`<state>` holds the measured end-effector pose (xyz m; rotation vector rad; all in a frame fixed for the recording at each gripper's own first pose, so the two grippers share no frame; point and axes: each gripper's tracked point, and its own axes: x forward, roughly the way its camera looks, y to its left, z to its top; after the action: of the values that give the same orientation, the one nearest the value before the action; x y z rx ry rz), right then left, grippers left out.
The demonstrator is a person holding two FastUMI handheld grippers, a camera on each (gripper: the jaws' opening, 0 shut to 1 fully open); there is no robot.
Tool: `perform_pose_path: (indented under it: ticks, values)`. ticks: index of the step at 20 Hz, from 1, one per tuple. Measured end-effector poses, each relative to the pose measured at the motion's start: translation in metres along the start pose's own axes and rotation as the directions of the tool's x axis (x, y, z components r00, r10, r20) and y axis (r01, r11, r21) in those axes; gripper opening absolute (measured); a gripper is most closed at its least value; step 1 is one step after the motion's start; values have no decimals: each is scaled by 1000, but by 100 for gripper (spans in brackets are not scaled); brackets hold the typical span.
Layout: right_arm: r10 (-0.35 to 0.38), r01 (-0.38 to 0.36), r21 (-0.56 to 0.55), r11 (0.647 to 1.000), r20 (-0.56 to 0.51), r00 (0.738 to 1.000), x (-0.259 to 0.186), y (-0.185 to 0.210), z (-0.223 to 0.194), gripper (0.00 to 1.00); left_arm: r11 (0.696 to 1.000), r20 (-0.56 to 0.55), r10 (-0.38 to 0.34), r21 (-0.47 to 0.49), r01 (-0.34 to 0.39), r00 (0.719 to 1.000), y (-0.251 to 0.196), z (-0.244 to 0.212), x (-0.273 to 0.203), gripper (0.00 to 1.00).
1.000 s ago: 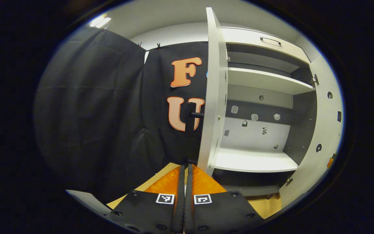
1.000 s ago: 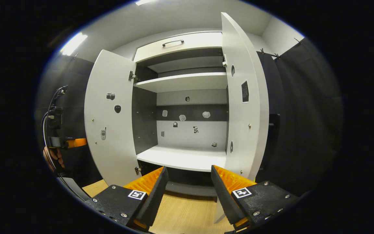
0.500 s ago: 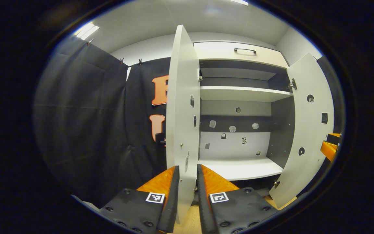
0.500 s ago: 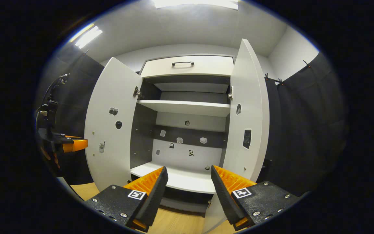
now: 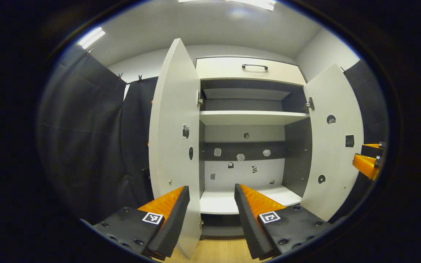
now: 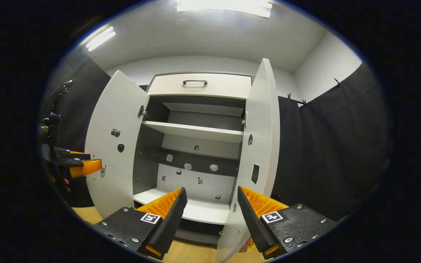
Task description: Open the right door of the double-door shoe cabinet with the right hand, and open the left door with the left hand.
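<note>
The white shoe cabinet point(image 5: 249, 117) stands with both doors swung wide. In the left gripper view the left door point(image 5: 174, 128) sits just beyond my left gripper point(image 5: 210, 187), which is open and holds nothing; the door's lower edge shows between the fingers. The right door point(image 5: 333, 146) hangs open at the right, with the right gripper point(image 5: 367, 162) beside it. In the right gripper view my right gripper point(image 6: 211, 189) is open and empty in front of the right door point(image 6: 258, 153). The left door point(image 6: 113, 146) stands at the left, the left gripper point(image 6: 82, 166) next to it.
A shut drawer with a dark handle point(image 5: 254, 67) tops the cabinet. Inside are white shelves point(image 6: 192, 130) and small stickers on the back panel. Black cloth walls point(image 6: 327, 153) close in on both sides. Wood floor point(image 5: 217, 252) lies below the cabinet.
My left gripper went from shut to wide open and drew back from the left door, turning to face the cabinet. The right gripper stayed open and moved slightly.
</note>
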<state>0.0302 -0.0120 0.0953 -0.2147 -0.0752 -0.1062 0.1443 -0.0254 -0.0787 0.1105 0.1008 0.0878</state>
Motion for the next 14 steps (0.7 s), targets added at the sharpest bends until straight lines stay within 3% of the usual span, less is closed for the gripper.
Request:
perform_pose_path:
  ticks: [2,5,10,14]
  values:
    - [-4,4,9,1000,7,1000,-1,-1,5,86,1000,25,-15,-2,15,1000,-4,9,1,81]
    - [-5,5,17,1000,16,1000,-2,1,12,90,999,63,-41,-3,41,997,-11,21,1,94]
    - [-2,2,-4,1000,34,999,-4,8,18,94,996,108,-83,-4,84,991,-16,36,2,95]
    - [5,-5,0,1000,40,999,-1,13,21,94,998,125,-59,7,59,990,-5,42,3,95]
